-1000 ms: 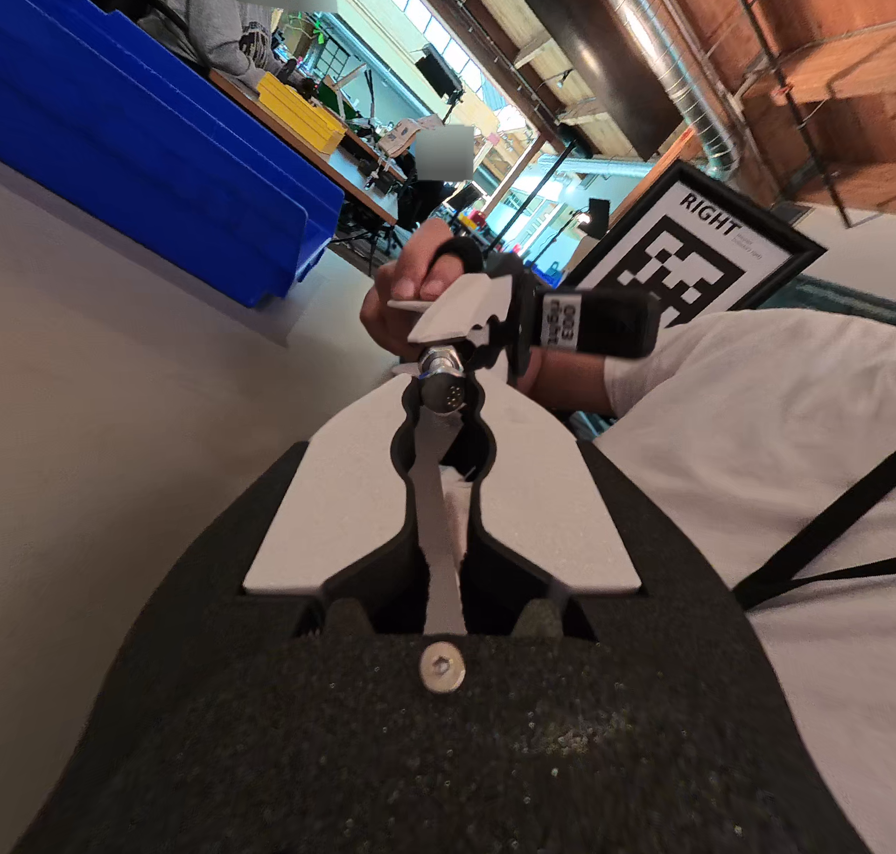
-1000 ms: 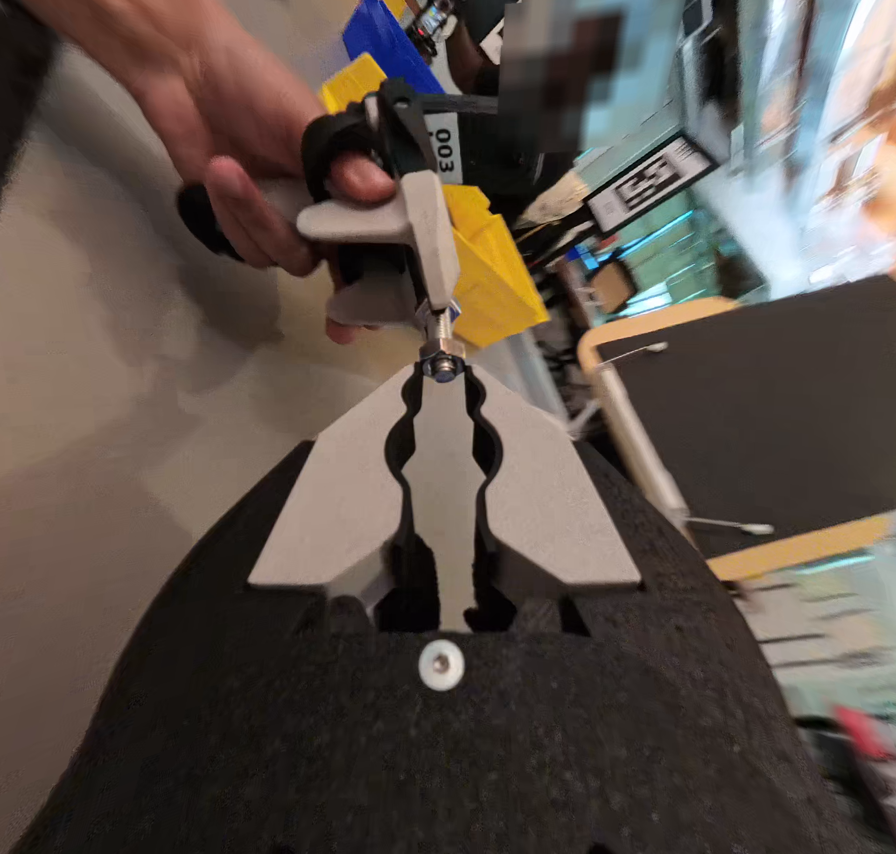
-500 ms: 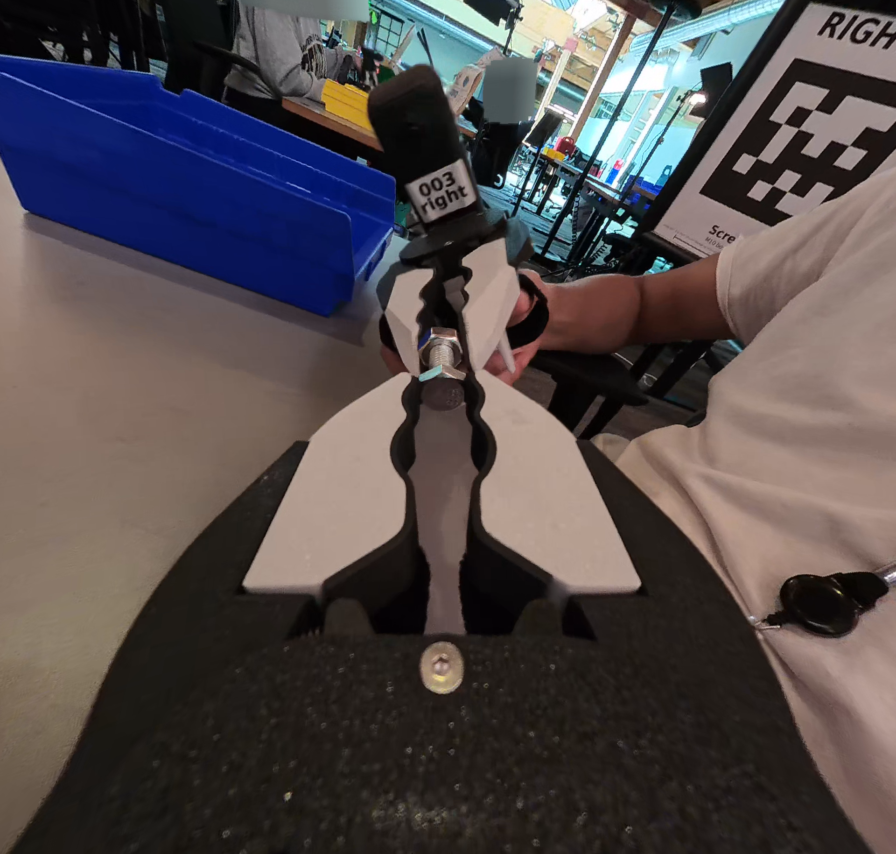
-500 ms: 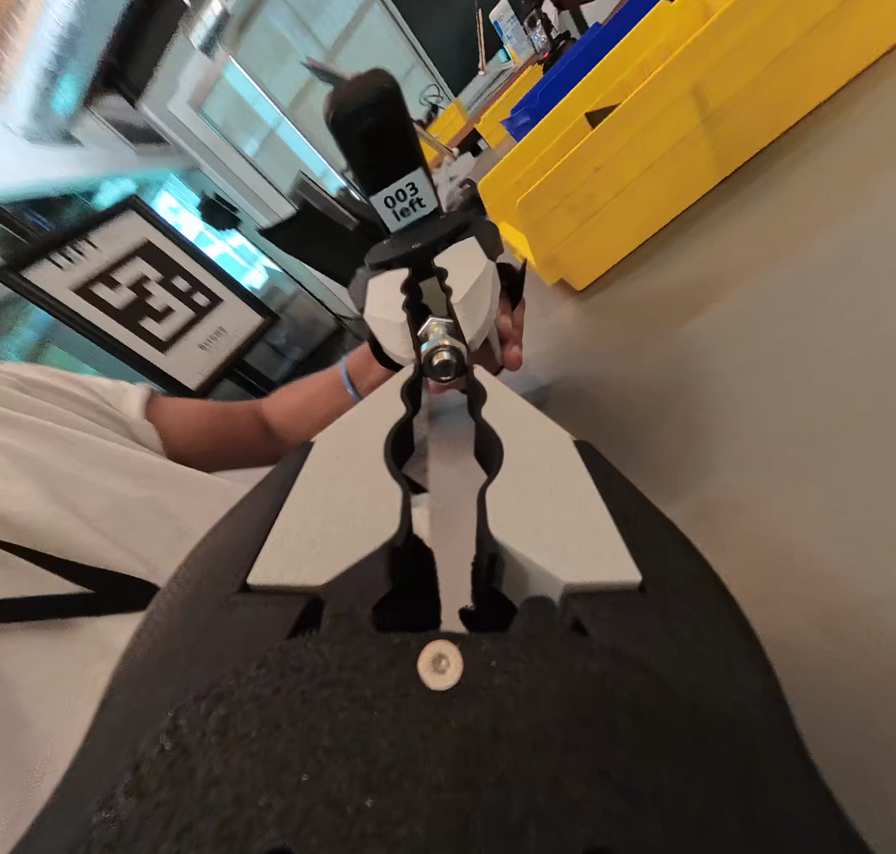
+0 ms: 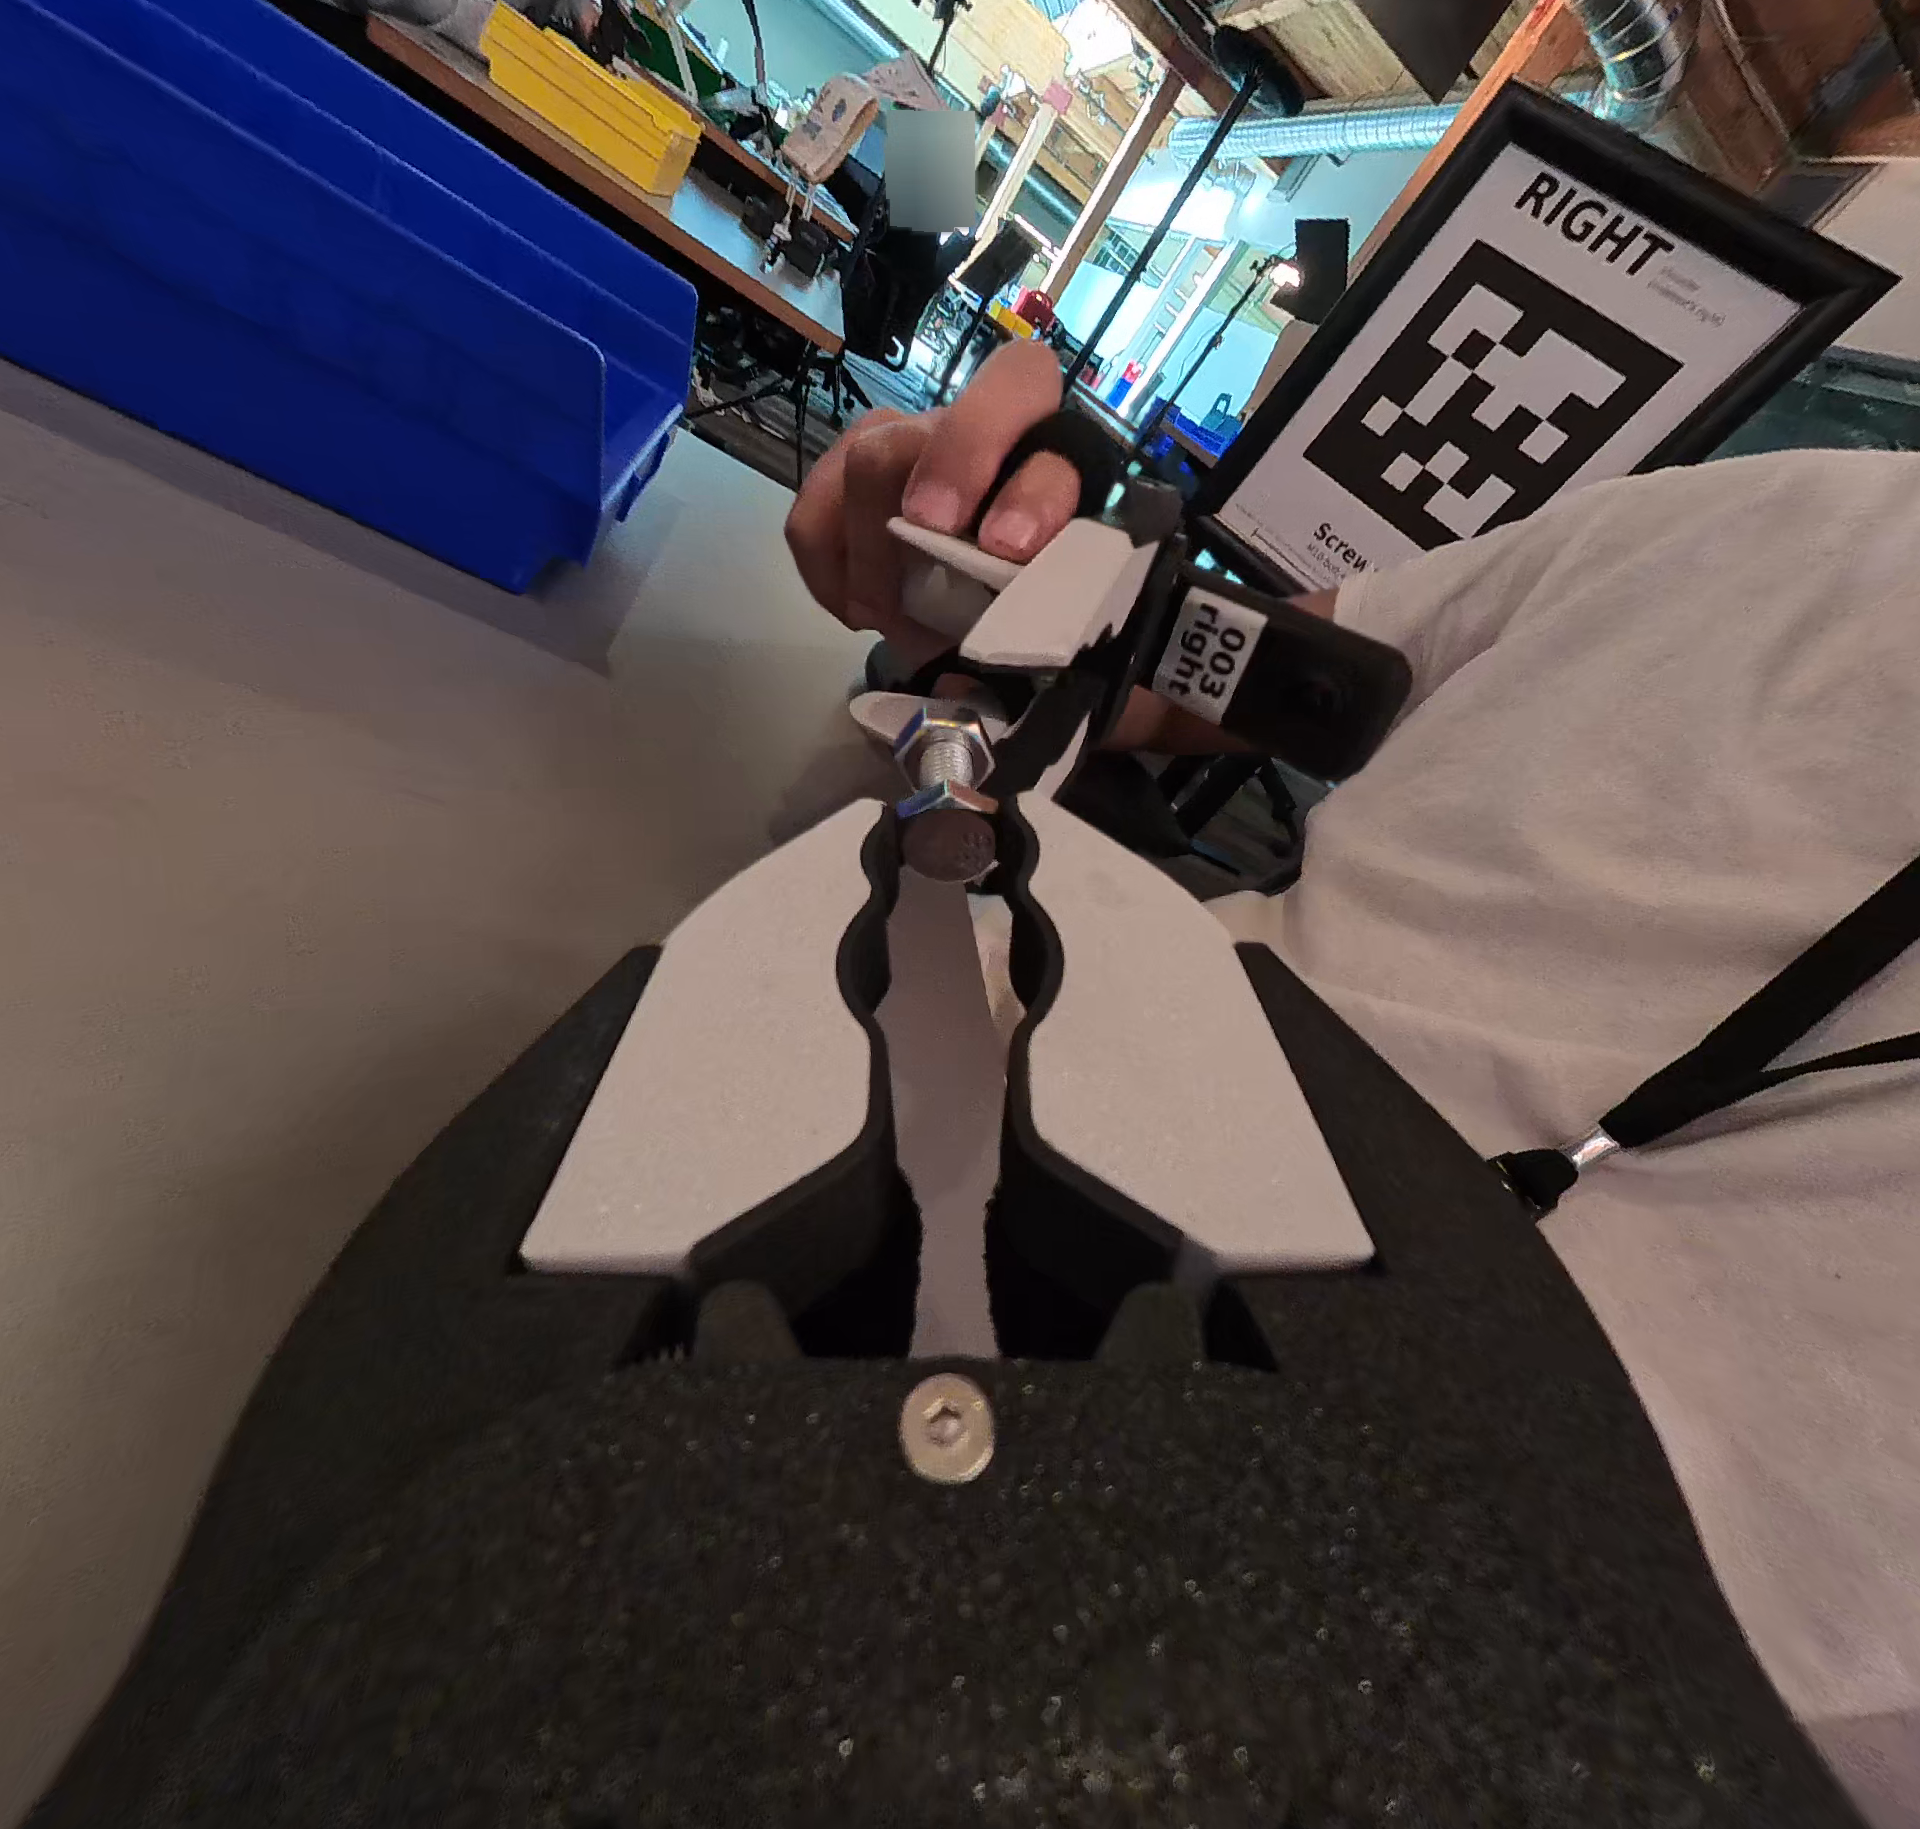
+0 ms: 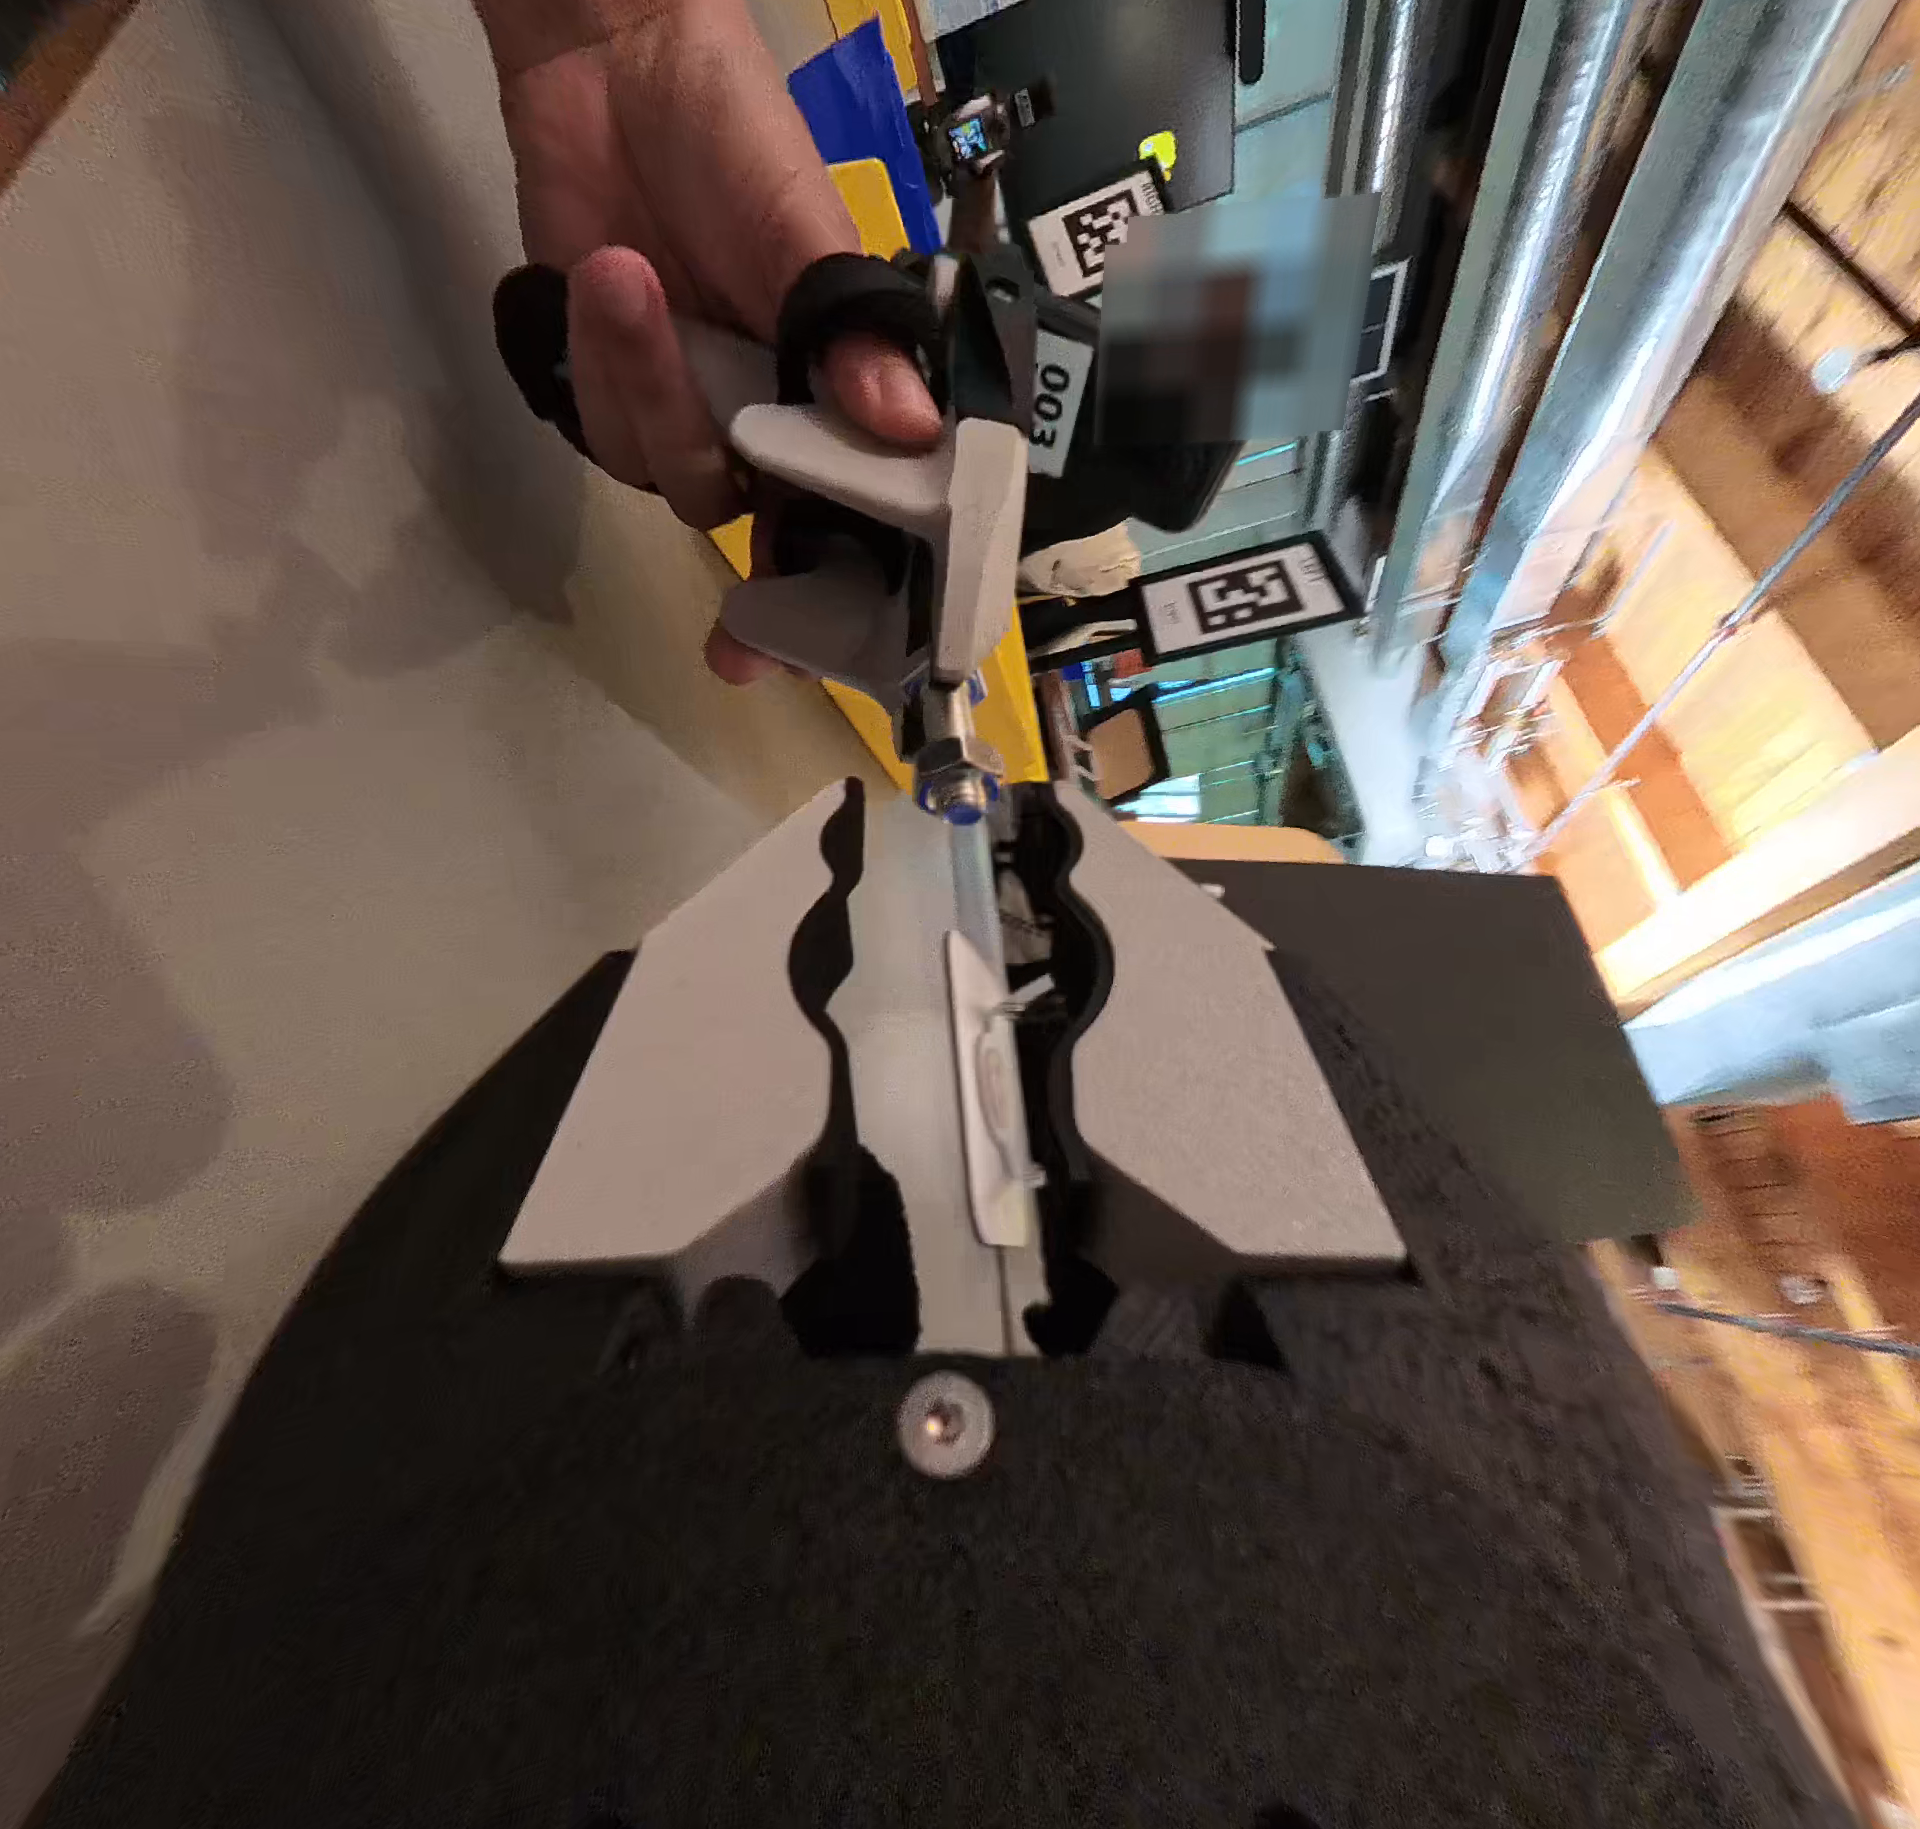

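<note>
My left gripper is shut on the hex head of a steel bolt and holds it above the table, threads pointing away. A steel nut sits on the threads a short way past the head. My right gripper faces the bolt's far end; its fingers stand apart on either side of the nut without pressing on it, so it is open. The left wrist view shows its two white fingers spread around the nut. A hand holds each gripper.
A blue bin stands on the beige table at the left. A framed black-and-white marker board stands behind the right gripper. The person's white shirt is at the right. A yellow bin lies behind the left gripper. Both grippers' tips are close together, under 4 cm apart.
My right gripper's fingers have spread apart and let go of the nut they were shut on. It has also rolled about the bolt's axis. The left gripper keeps hold of the bolt head.
</note>
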Action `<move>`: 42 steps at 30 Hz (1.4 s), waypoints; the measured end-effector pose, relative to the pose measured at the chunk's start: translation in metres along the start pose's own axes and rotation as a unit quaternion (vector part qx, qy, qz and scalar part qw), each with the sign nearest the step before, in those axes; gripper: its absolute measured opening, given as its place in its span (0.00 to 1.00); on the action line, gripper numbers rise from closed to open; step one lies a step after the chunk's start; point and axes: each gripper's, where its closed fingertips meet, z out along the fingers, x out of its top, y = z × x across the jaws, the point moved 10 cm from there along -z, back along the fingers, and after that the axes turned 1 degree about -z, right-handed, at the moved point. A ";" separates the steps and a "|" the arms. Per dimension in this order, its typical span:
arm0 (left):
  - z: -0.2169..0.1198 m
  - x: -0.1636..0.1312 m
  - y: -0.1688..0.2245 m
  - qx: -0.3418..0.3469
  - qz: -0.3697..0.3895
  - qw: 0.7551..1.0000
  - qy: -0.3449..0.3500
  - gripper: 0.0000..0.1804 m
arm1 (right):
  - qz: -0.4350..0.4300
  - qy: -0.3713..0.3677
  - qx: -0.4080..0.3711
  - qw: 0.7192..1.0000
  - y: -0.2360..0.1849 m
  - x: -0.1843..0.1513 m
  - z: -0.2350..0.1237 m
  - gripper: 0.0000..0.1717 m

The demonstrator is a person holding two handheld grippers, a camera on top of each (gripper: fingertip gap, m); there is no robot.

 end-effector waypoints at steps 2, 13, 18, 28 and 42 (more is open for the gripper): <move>0.003 -0.002 0.000 0.000 -0.001 1.000 -0.011 0.10 | -0.015 -0.005 0.004 1.000 -0.003 0.000 0.002 0.17; 0.003 -0.004 -0.001 0.048 0.042 0.997 -0.040 0.10 | 0.533 0.007 0.238 0.812 0.018 -0.033 0.021 0.10; 0.000 -0.002 -0.003 0.057 0.048 0.997 -0.030 0.10 | 0.813 0.045 0.330 0.478 0.008 -0.063 0.034 0.10; -0.009 -0.001 -0.006 0.030 -0.006 1.000 0.006 0.10 | 0.546 -0.008 0.203 0.813 0.023 -0.050 0.020 0.25; -0.009 -0.002 -0.014 0.003 -0.079 0.996 0.037 0.10 | -0.084 -0.068 -0.011 0.994 -0.012 0.004 0.016 0.20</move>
